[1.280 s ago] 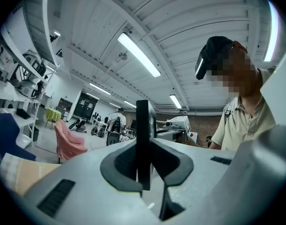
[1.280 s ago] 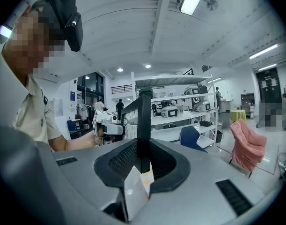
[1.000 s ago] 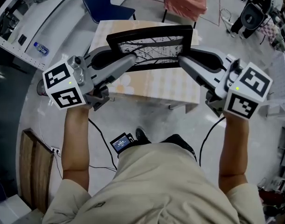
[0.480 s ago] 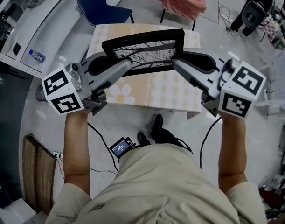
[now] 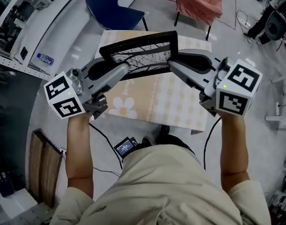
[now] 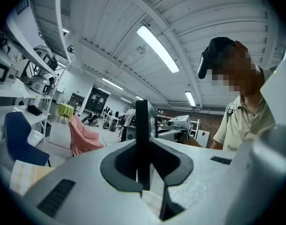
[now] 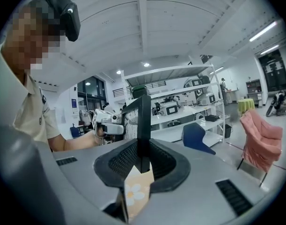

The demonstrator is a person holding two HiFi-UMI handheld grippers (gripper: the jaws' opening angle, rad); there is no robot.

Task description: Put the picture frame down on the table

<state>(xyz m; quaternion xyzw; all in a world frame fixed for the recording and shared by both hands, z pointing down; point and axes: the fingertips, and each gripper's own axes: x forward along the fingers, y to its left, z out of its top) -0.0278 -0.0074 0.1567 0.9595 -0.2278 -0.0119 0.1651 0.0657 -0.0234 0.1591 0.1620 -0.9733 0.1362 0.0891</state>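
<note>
Frame place: The frame (image 5: 140, 53) is held up over the far edge of the table (image 5: 173, 104), nearer the far left corner. It is tilted. No touch with the table can be seen.
Left gripper: The left gripper (image 5: 126, 69) is closed tight on the frame's left end.
Right gripper: The right gripper (image 5: 172, 63) is closed tight on the frame's right end.
Slip risk: Only thin bits of the frame are pinched. If one grip is let go too soon, the frame could swing down and fall.
Edge risk: If the frame is put down too close to the far edge, it could tip off onto the floor.
Bump risk: If one end is dropped faster than the other, a corner could be hit first and the front could be cracked.
Frames: one.
Grippers: two.
Tables: one, with one clear flower (image 5: 124, 108) printed near the near left corner.
Chairs: two past the far edge, a blue chair (image 5: 112, 8) and a pink chair (image 5: 199, 1).
Bottles: one bottle (image 5: 45, 58), well off past the left edge.
</note>
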